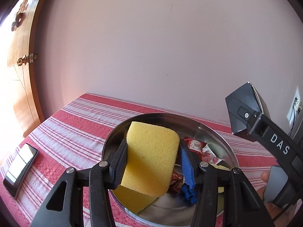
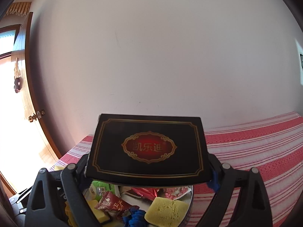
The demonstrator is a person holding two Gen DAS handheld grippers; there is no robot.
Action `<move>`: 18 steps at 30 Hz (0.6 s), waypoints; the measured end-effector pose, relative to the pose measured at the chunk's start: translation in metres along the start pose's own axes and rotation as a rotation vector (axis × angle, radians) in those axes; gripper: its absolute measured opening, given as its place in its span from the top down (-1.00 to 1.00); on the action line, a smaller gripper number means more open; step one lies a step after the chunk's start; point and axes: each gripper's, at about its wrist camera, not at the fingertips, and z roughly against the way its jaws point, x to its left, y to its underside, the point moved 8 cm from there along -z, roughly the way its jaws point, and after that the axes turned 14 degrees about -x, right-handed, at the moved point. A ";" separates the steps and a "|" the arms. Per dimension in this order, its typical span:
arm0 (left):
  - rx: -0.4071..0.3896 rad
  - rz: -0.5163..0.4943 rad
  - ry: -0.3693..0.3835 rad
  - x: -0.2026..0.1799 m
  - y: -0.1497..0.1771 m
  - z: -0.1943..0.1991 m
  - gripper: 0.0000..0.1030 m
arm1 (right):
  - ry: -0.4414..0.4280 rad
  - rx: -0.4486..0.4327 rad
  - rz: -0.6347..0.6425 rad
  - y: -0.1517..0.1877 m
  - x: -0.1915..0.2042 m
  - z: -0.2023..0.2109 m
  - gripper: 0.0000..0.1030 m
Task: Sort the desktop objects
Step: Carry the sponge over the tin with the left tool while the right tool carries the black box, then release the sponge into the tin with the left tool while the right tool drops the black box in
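Red-striped tablecloth (image 1: 79, 124) meets a plain wall (image 1: 151, 47).

A plain wall (image 1: 151, 47) stands behind the bench, which is covered by a red striped cloth (image 1: 75, 124). At left is a wooden door (image 1: 20, 75) with a brass knob (image 1: 21, 61). A socket (image 1: 295, 104) sits at far right.

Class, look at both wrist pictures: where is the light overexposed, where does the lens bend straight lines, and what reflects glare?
Left wrist view: the doorway at the left is blown out white, the phone screen mirrors that glare, and the table edge curves. Right wrist view: the same doorway is washed out, the door frame bows, and the black box looks dim against the wall.
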 end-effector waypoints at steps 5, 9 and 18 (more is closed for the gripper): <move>0.035 -0.061 -0.033 -0.005 0.004 -0.027 -0.03 | 0.019 0.053 -0.048 0.005 -0.004 -0.036 -0.81; 0.076 -0.082 -0.049 -0.007 0.009 -0.042 -0.03 | 0.044 0.106 -0.085 0.009 -0.014 -0.057 -0.81; 0.121 -0.088 -0.066 -0.004 0.021 -0.054 -0.03 | 0.042 0.189 -0.101 0.019 -0.033 -0.063 -0.81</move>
